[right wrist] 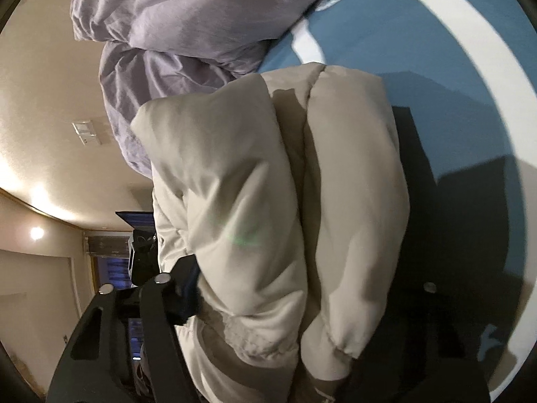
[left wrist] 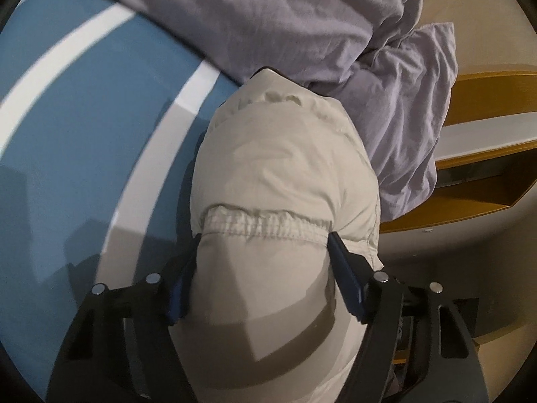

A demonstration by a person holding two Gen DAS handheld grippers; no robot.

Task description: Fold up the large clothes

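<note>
A cream puffy jacket (left wrist: 282, 174) fills the middle of both views and is bunched into thick folds (right wrist: 268, 184). My left gripper (left wrist: 265, 238) has its jaws wide apart around the jacket near an elastic hem (left wrist: 265, 226) and clamps the padded bulk between its blue pads (left wrist: 345, 278). My right gripper (right wrist: 295, 288) also grips the jacket; its left finger (right wrist: 181, 288) shows, and the right finger is mostly hidden under the fabric. The jacket lies on a blue bedsheet with white stripes (left wrist: 84, 117).
A rumpled lilac duvet (left wrist: 302, 16) lies beyond the jacket; it also shows in the right wrist view (right wrist: 174, 27). A wooden shelf (left wrist: 486, 127) is at the right. A beige wall with a light switch (right wrist: 85, 132) and a dark window (right wrist: 110, 268) show at the left.
</note>
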